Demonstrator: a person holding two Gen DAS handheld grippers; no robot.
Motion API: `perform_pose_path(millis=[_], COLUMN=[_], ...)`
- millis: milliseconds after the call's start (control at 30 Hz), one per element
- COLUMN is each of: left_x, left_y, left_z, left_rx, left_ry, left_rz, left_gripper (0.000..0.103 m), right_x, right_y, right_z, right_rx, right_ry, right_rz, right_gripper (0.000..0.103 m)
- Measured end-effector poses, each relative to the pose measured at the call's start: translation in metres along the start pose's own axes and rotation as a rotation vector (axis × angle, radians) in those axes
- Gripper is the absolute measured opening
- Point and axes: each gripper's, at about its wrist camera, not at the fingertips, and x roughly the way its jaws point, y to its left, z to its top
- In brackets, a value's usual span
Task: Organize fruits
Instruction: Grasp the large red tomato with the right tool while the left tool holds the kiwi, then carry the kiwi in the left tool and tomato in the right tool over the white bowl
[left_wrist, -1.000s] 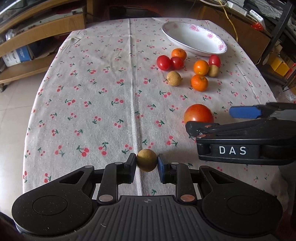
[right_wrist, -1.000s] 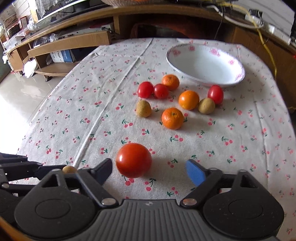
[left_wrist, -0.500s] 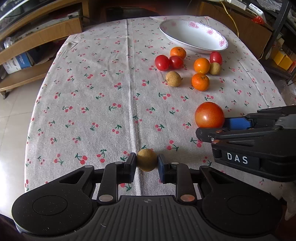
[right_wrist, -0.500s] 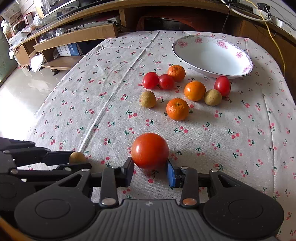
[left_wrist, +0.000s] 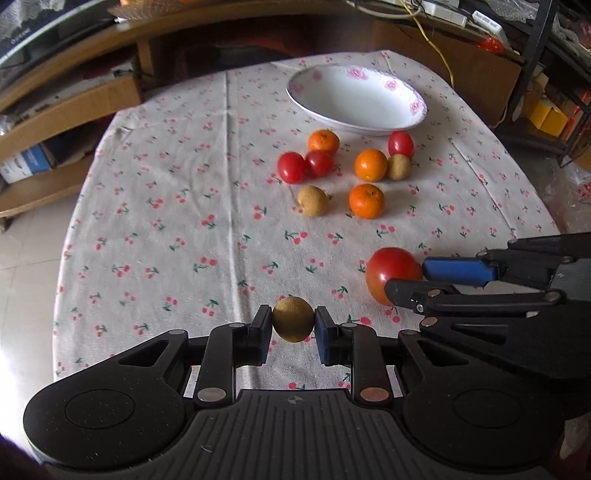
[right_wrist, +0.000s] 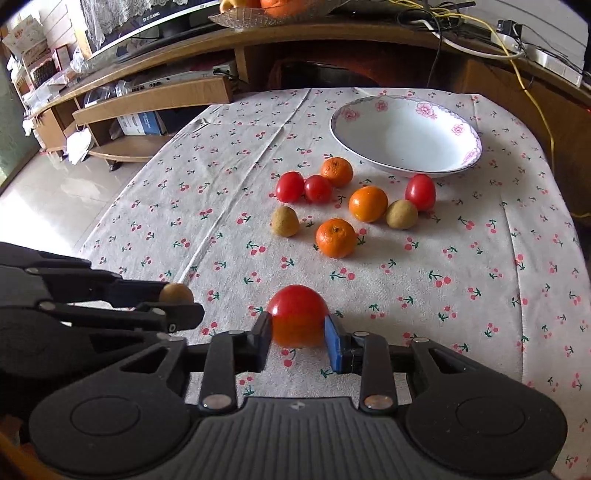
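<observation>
Left wrist view: left gripper (left_wrist: 293, 325) clamped on brown fruit (left_wrist: 293, 324), held above cherry-print cloth (left_wrist: 166, 206). Right gripper (left_wrist: 404, 278) alongside at right, clamped on tomato (left_wrist: 391, 271). Ahead: oranges, small tomatoes, two more brown fruits clustered just before white bowl (left_wrist: 356, 98).

Right wrist view: right gripper (right_wrist: 297, 334) pinching tomato (right_wrist: 297, 319) between pads. Left gripper at left edge, brown fruit (right_wrist: 176, 293) in grip. Bowl (right_wrist: 406, 136) beyond loose fruit cluster.

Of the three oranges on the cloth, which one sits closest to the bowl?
The rear-left orange, beside the two small tomatoes. It lies just short of the bowl rim; the other two oranges sit farther forward.
</observation>
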Motion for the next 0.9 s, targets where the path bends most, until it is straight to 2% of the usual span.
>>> perform_pose_path(millis=[233, 300, 567, 900], left_x=[0.015, 0.020, 0.018, 0.015], left_y=[0.017, 0.022, 0.028, 0.024], left_z=[-0.004, -0.006, -0.009, -0.013], left_rx=[-0.049, -0.063, -0.063, -0.034], left_ry=[0.035, 0.050, 0.027, 0.034], left_rz=[-0.022, -0.026, -0.020, 0.001], left_gripper=[0.030, 0.031, 0.031, 0.036], right_x=[0.013, 0.018, 0.031, 0.027], right_y=[-0.001, 0.000, 0.005, 0.006], right_z=[0.000, 0.000, 0.003, 0.003], right_rx=[0.027, 0.030, 0.024, 0.006], right_ry=[0.013, 0.030, 0.059, 0.063], right_rz=[0.039, 0.053, 0.087, 0.070], right_gripper=[0.045, 0.045, 0.041, 0.039])
